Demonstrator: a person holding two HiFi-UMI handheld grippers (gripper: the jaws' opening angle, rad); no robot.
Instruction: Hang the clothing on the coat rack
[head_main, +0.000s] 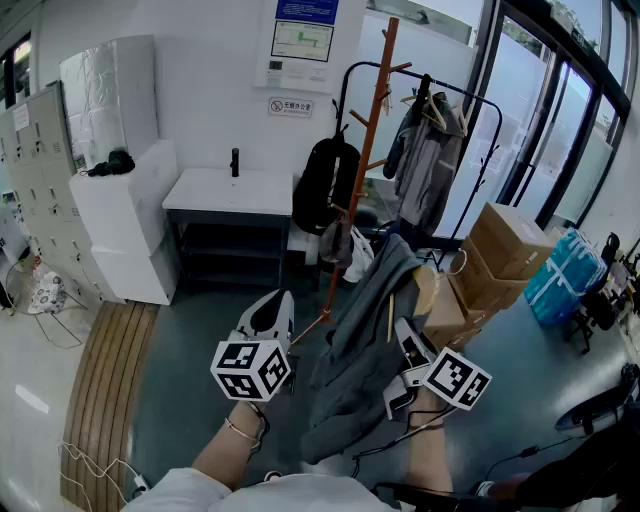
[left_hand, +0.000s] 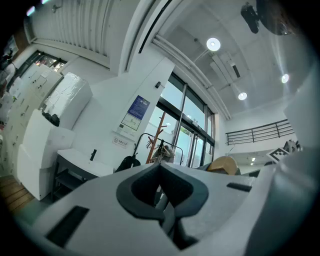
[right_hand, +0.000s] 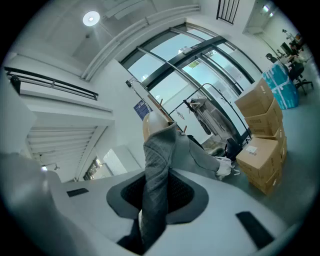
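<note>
My right gripper (head_main: 408, 347) pinches a fold of the grey garment (head_main: 355, 345) - in the right gripper view the quilted cloth (right_hand: 159, 150) runs straight up between the pads to a wooden hanger (right_hand: 152, 122). The garment hangs off the floor, draped low in front of the orange coat rack (head_main: 370, 150), not on any of its pegs. My left gripper (head_main: 272, 312) hovers just beside it - its jaws pressed together on nothing (left_hand: 160, 168). A black backpack (head_main: 324, 184) hangs near the rack.
</note>
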